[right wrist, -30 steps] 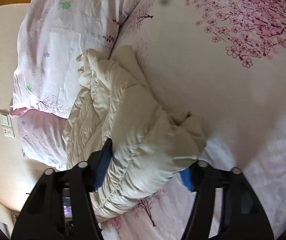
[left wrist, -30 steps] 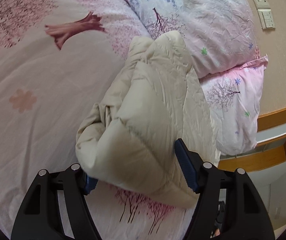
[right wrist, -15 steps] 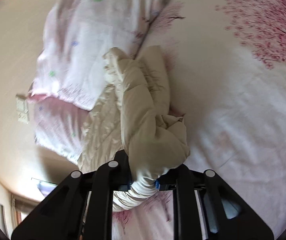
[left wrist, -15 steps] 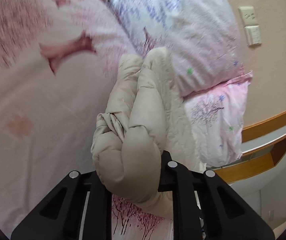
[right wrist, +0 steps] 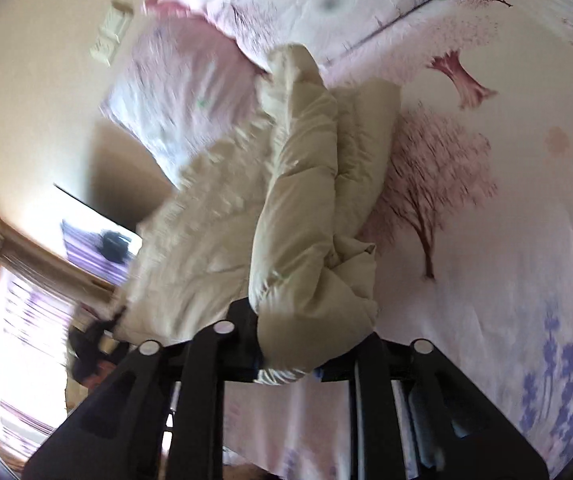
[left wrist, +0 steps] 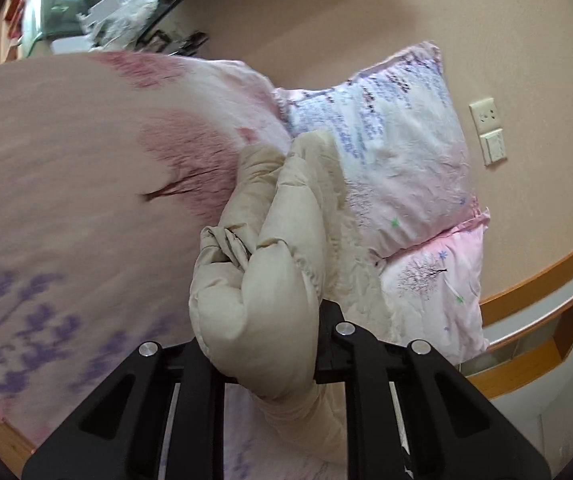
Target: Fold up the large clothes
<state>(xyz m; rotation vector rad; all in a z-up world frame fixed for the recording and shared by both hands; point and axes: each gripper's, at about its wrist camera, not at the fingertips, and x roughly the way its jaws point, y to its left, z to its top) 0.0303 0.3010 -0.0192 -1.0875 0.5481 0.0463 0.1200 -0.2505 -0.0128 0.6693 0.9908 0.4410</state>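
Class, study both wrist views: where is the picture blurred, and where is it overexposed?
Left wrist view: the bedspread is smeared at the left, while the cream padded jacket stays fairly sharp. Right wrist view: pillows and wall switch are streaked, and the window at lower left is blown out white.

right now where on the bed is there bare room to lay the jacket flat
Free: the wide duvet beside the jacket, away from the pillows. Crowded: the head end, where the jacket's far end lies against the pillows by the wall, and the bed edge beside the headboard shelf.
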